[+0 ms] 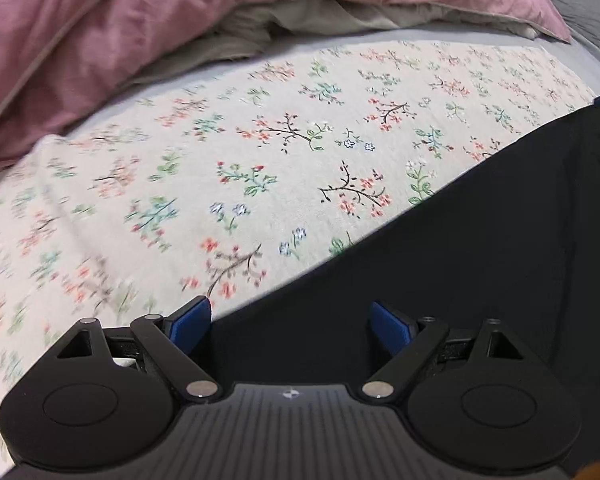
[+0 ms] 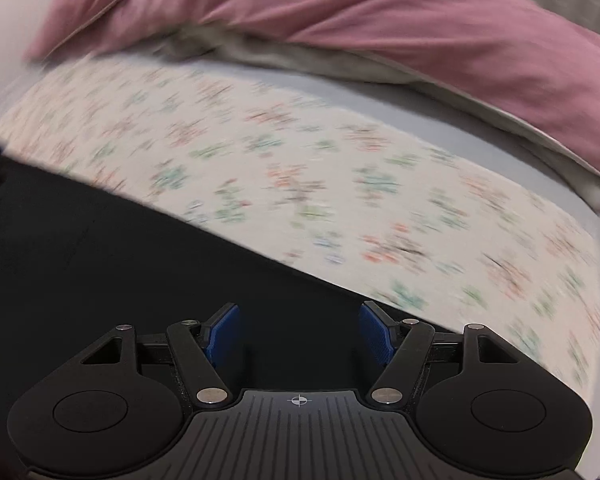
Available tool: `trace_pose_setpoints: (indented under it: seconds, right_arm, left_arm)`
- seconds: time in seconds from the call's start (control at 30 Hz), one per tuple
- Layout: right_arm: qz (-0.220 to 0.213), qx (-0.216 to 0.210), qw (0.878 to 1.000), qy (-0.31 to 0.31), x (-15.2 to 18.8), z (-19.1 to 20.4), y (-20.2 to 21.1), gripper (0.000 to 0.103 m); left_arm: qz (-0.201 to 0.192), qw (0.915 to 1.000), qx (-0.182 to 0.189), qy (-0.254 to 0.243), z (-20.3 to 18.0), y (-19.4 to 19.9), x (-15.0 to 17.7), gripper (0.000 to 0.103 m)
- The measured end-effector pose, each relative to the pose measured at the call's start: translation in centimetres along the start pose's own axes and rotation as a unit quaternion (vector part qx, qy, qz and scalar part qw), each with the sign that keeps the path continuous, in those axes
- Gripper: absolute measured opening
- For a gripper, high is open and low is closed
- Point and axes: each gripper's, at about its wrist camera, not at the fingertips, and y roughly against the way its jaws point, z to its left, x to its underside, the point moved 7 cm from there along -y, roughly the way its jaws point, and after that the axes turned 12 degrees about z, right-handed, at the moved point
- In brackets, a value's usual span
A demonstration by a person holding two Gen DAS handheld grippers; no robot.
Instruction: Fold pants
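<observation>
Black pants (image 1: 480,240) lie flat on a floral sheet (image 1: 220,160), filling the lower right of the left wrist view. My left gripper (image 1: 290,324) is open and empty, its blue pads just over the pants' upper edge. In the right wrist view the pants (image 2: 120,260) fill the lower left. My right gripper (image 2: 298,330) is open and empty above the black cloth near its edge. The right wrist view is blurred by motion.
A pink duvet (image 1: 180,8) with a beige underside is bunched along the far side of the bed; it also shows in the right wrist view (image 2: 380,20). The floral sheet (image 2: 340,180) stretches between the pants and the duvet.
</observation>
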Motion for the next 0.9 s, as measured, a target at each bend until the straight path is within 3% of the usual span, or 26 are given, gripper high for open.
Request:
trace_pose_setpoints:
  seconds: [0.23,0.43,0.53,0.6,0.7,0.73,0.77,0.83,0.9]
  right_arm:
    - [0.052,0.031,0.993,0.098,-2.2,2.5,-4.9,0.067]
    - [0.092,-0.006,0.994,0.064,-2.9,0.6,-7.5,0.065]
    - [0.097,-0.013,0.993,0.064,-3.0,0.3,-7.8,0.064]
    - [0.096,-0.012,0.993,0.070,-3.0,0.5,-7.8,0.061]
    - [0.096,-0.014,0.992,0.076,-3.0,0.8,-7.8,0.052]
    - [0.096,-0.015,0.992,0.077,-2.9,0.8,-7.7,0.045]
    - [0.095,-0.015,0.992,0.078,-2.9,0.9,-7.5,0.039]
    - [0.090,-0.006,0.992,0.087,-3.2,1.3,-7.4,0.009]
    - [0.081,0.013,0.992,0.093,-3.1,1.8,-7.2,0.005]
  left_arm:
    - [0.054,0.9975,0.038,-0.026,1.1,-3.0,-1.1,0.099]
    - [0.062,0.9961,0.049,-0.039,1.2,-3.5,-1.1,0.099]
    - [0.048,0.9965,0.052,-0.046,1.3,-3.5,-1.2,0.093]
    - [0.039,0.9970,0.053,-0.040,1.5,-3.2,-0.9,0.087]
    - [0.030,0.9977,0.051,-0.031,1.9,-2.5,-0.8,0.067]
    - [0.028,0.9981,0.049,-0.027,2.0,-2.3,-0.7,0.055]
    - [0.025,0.9983,0.048,-0.022,1.9,-2.0,-0.6,0.036]
    - [0.019,0.9987,0.046,-0.014,1.7,-1.6,-0.4,0.014]
    - [0.006,0.9995,0.024,-0.019,0.9,-1.3,0.1,0.012]
